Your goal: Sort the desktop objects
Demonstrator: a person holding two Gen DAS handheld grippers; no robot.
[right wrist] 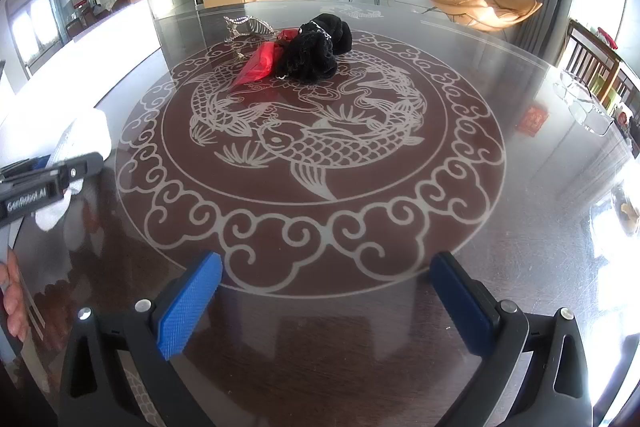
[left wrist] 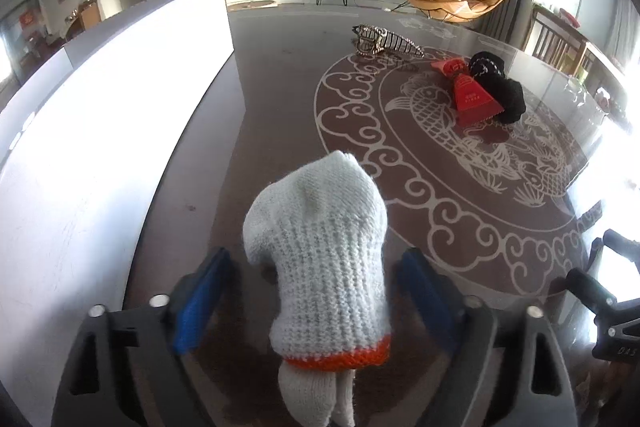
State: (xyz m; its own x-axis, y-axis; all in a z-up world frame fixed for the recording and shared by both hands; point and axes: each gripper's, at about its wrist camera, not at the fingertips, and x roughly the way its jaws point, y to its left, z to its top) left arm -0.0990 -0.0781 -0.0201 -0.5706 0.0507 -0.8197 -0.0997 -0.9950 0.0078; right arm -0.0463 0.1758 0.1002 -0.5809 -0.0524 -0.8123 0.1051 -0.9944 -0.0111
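Note:
A white knitted glove with an orange cuff (left wrist: 320, 259) lies on the dark table between the fingers of my left gripper (left wrist: 316, 295), whose blue pads stand apart on either side of it without touching. The glove also shows at the left edge of the right wrist view (right wrist: 76, 143). My right gripper (right wrist: 324, 303) is open and empty above the table's near edge. A black fuzzy cloth item (right wrist: 316, 47), red packets (right wrist: 260, 65) and a silver fish skeleton ornament (right wrist: 248, 27) lie together at the far side of the fish pattern.
A large white box (left wrist: 100, 115) stands along the table's left side. The glossy round table (right wrist: 540, 227) has a fish inlay under glass. Chairs (right wrist: 592, 63) stand at the right. A small red card (right wrist: 532, 121) lies at right.

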